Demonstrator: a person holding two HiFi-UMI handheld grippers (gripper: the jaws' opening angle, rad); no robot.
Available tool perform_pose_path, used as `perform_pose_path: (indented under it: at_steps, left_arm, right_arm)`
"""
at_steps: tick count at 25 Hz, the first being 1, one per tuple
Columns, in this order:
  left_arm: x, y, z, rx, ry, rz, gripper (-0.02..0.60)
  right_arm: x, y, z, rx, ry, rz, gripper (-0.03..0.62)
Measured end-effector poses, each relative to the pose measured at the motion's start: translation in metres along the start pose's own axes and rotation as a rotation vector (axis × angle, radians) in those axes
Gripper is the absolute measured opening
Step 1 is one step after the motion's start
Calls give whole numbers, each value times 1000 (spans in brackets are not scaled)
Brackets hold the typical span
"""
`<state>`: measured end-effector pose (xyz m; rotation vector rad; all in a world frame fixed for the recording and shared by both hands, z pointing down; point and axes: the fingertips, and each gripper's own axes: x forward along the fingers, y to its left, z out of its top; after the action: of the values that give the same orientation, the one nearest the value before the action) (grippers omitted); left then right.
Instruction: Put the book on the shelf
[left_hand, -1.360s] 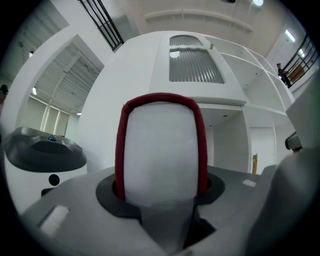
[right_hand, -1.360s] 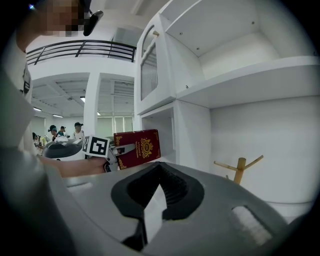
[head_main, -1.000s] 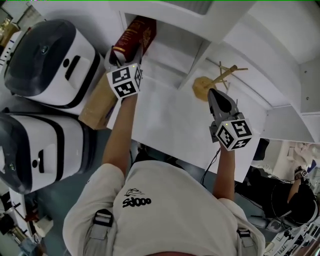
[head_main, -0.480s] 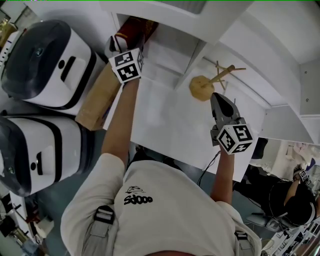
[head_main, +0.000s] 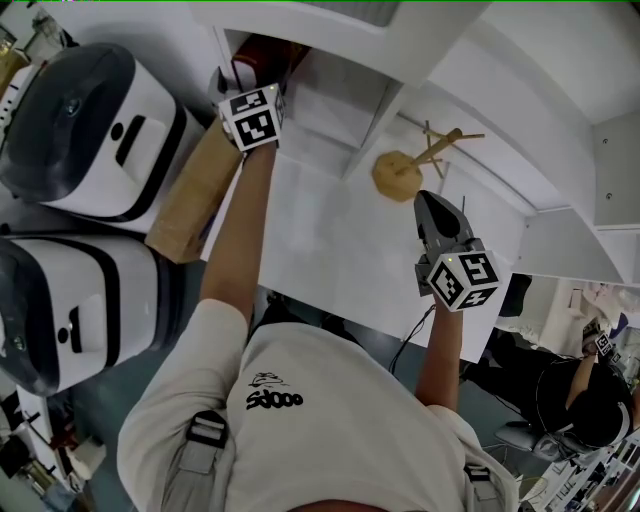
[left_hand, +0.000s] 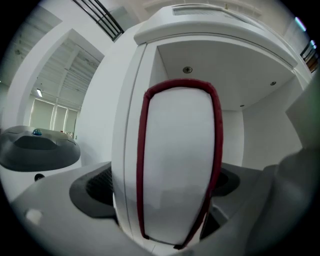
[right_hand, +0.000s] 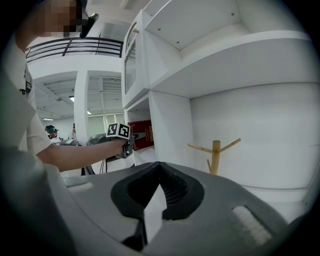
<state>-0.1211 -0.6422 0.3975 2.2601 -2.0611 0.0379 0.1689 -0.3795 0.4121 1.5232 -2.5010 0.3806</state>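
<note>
The book (head_main: 262, 52), dark red with white page edges, stands upright in the left compartment of the white shelf (head_main: 335, 105). My left gripper (head_main: 237, 82) reaches into that compartment. In the left gripper view the book (left_hand: 180, 160) fills the space between the jaws, fore-edge toward the camera. The jaws are opening and stand wide on either side of it. My right gripper (head_main: 432, 205) hovers over the white counter, jaws together and nothing in them (right_hand: 159, 167). From the right gripper view the book (right_hand: 141, 134) shows beyond the left gripper's marker cube.
A wooden mug tree (head_main: 405, 165) stands on the counter in the neighbouring bay, just ahead of my right gripper. Two large white and grey machines (head_main: 90, 130) (head_main: 70, 300) sit to the left. A brown cardboard box (head_main: 190, 195) leans beside the shelf. A person sits at the lower right (head_main: 590, 400).
My left gripper has pushed farther into the shelf compartment with the book, which now stands deeper inside. The right gripper has barely shifted.
</note>
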Motion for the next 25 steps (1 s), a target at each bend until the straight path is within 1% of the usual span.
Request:
perform_pose_path:
  at_steps: [2, 4, 8, 10, 12, 14, 17, 21, 25]
  left_arm:
    - [-6, 1, -5, -7, 22, -17, 538]
    - [-17, 3, -8, -15, 26, -47, 547]
    - [-45, 2, -15, -66, 34, -146, 552]
    - [-62, 2, -18, -56, 48, -183, 551]
    - [-80, 0, -19, -20, 71, -216, 542]
    - [-98, -2, -19, 13, 92, -256, 516]
    - [-125, -8, -12, 8, 89, -346, 459]
    - [-158, -24, 6, 17, 43, -479, 382]
    - [-186, -38, 26, 46, -14, -550, 292]
  right_arm:
    - [-1, 3, 1, -3, -5, 7, 2]
    - [-1, 5, 3, -7, -11, 16, 2]
    - [2, 13, 9, -8, -28, 43, 2]
    - [5, 19, 16, -19, -40, 60, 2]
    - [8, 25, 25, -37, -60, 78, 2]
    - [11, 30, 35, -56, -82, 96, 2]
    - [16, 37, 52, -87, -111, 118, 2]
    - [15, 43, 74, -129, -155, 125, 2]
    - [14, 49, 88, -170, -179, 122, 2]
